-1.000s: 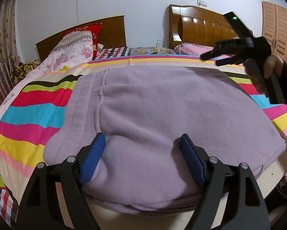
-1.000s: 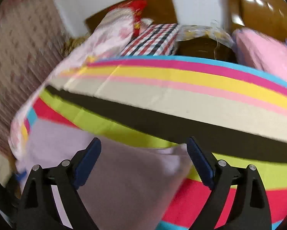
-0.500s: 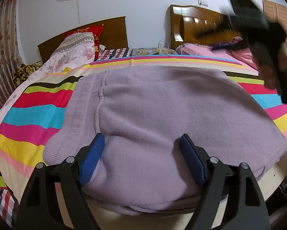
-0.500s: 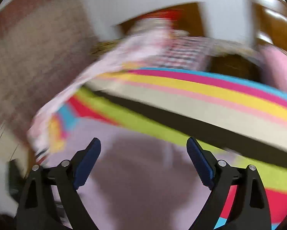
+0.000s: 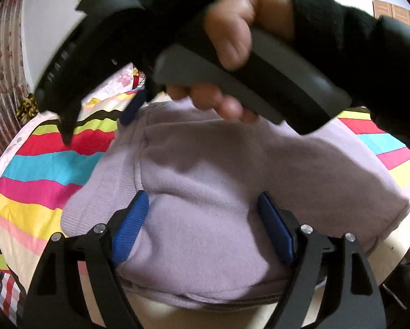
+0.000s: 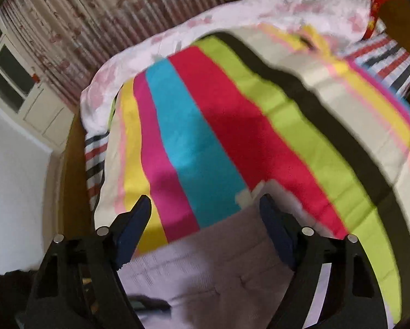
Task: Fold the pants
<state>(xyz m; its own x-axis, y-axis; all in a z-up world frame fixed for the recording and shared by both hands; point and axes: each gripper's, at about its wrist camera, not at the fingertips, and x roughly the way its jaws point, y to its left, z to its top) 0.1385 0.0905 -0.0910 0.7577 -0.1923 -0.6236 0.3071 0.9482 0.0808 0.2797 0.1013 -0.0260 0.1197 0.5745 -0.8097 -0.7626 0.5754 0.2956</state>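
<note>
**Both grippers spread, right arm crossing over**

Left gripper [image 5: 202, 219] sits low, jaws wide apart; right hand [image 5: 232, 46], in a dark sleeve, carries the right gripper [image 6: 205, 213] across above it, jaws just narrowing slightly, nothing clamped.

Left gripper [image 5: 202, 226] fingers wide over lilac pants [image 5: 205, 170]; right gripper [image 5: 99, 122] above.

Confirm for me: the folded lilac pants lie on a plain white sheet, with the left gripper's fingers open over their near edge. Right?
Not quite. The pants lie on a bedspread of bright stripes in yellow, pink, blue, red and green, not a plain white sheet; both wrist views show it. The rest stands: the left gripper has its fingers open over the pants' near edge.
</note>
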